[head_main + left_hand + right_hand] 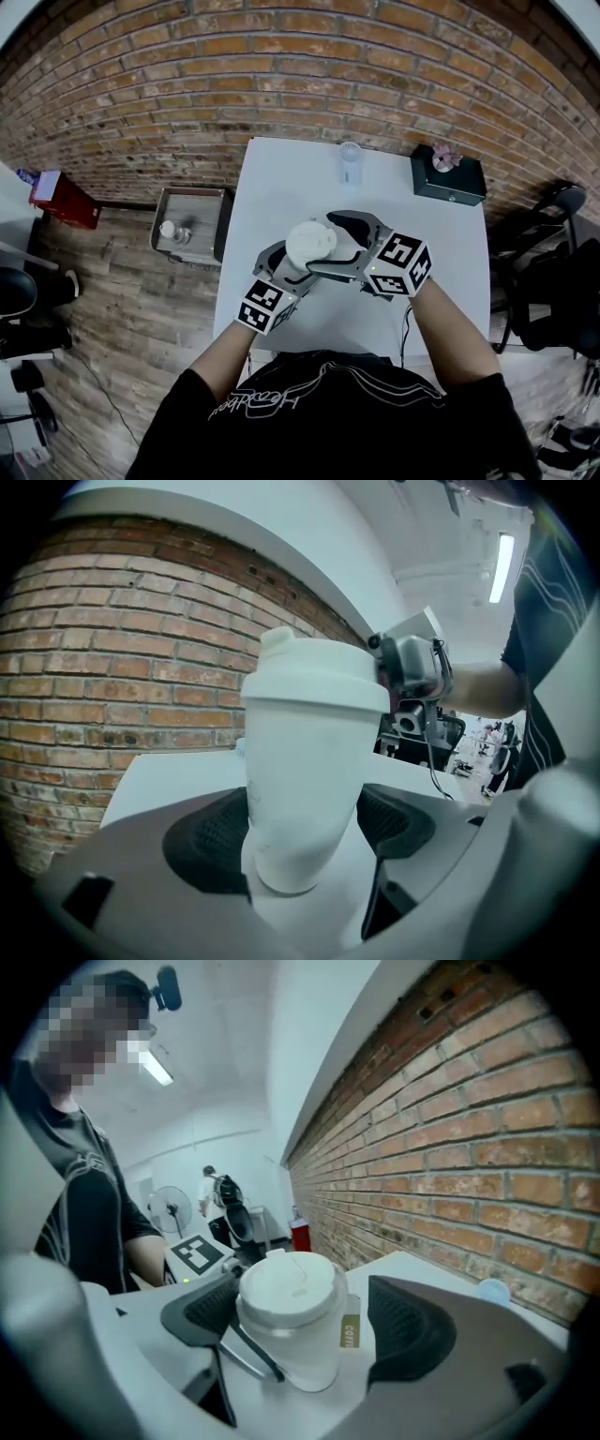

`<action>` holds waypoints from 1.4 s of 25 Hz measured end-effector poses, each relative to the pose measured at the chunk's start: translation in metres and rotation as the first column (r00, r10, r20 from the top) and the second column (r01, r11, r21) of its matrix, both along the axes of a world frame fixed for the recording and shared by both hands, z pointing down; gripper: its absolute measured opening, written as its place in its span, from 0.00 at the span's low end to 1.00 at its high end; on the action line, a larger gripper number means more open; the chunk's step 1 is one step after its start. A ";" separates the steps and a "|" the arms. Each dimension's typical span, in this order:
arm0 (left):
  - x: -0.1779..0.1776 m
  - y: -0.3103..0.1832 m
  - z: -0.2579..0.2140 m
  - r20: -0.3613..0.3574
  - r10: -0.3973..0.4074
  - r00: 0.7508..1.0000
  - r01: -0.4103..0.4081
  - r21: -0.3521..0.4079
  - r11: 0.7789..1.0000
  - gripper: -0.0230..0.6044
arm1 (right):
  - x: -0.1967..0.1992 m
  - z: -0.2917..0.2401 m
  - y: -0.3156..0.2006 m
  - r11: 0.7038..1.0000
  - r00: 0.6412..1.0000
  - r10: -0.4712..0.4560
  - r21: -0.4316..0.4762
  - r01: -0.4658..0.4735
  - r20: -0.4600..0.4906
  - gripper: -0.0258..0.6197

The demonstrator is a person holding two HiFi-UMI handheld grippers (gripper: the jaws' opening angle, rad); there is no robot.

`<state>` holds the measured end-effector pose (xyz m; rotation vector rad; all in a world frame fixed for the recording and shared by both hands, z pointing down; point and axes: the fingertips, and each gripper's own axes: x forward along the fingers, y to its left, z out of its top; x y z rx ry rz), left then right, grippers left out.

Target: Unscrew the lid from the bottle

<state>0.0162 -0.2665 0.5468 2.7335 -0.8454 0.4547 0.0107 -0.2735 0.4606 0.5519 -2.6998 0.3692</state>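
A white bottle (302, 258) with a white lid (310, 243) is held upright over the white table (281, 178). My left gripper (298, 269) is shut on the bottle's lower body (291, 827), with both dark pads against it. My right gripper (334, 246) comes in from the right at lid height. In the right gripper view the lid (289, 1288) sits between the jaws of the right gripper (300, 1312). The left pad (211, 1309) is close against the lid, and the right pad (408, 1326) stands clear of it with a gap.
A clear plastic cup (350, 161) stands at the table's far edge. A dark box (448, 176) with a pink thing on top sits at the far right corner. On the floor to the left are a grey bin (192, 225) and a red box (62, 199). A brick wall runs behind.
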 end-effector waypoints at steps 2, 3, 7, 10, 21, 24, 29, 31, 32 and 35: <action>0.000 0.000 0.000 0.002 -0.006 1.000 0.006 -0.009 1.000 0.65 | 0.000 -0.006 -0.002 0.997 0.996 0.076 0.019 -0.076 -0.036 0.69; 0.000 0.000 0.000 0.003 -0.009 1.000 0.009 -0.013 1.000 0.65 | -0.001 -0.009 -0.002 0.994 0.993 0.105 0.020 -0.104 -0.052 0.69; 0.000 0.001 0.001 0.006 -0.024 1.000 0.024 -0.021 0.999 0.65 | -0.005 -0.007 0.003 0.983 0.971 0.180 0.053 -0.173 -0.159 0.68; 0.000 0.000 0.000 0.002 -0.036 0.999 0.036 -0.019 0.999 0.65 | -0.004 -0.003 -0.001 0.967 0.952 0.253 0.057 -0.247 -0.171 0.62; -0.001 0.001 0.002 -0.001 -0.038 0.999 0.038 -0.015 0.999 0.64 | -0.006 0.000 0.001 0.966 0.953 0.257 0.068 -0.249 -0.160 0.57; -0.001 0.001 0.002 -0.004 -0.016 1.000 0.016 -0.014 1.000 0.64 | -0.006 0.000 0.002 0.977 0.965 0.211 0.056 -0.205 -0.157 0.57; -0.002 0.002 0.002 0.004 0.060 0.998 -0.060 -0.019 0.998 0.64 | -0.008 0.001 0.002 0.996 0.982 0.082 0.051 -0.075 -0.170 0.57; -0.003 0.004 0.002 0.008 0.110 0.994 -0.109 -0.023 0.994 0.64 | -0.009 0.000 0.004 0.999 0.984 0.018 0.044 -0.010 -0.175 0.57; -0.003 0.005 0.002 0.010 0.138 0.990 -0.137 -0.024 0.990 0.64 | -0.010 0.000 0.005 0.999 0.984 -0.015 0.041 0.023 -0.176 0.57; -0.005 0.006 0.002 0.010 0.217 0.976 -0.217 -0.022 0.976 0.64 | -0.013 0.001 0.006 0.991 0.977 -0.120 0.034 0.128 -0.176 0.57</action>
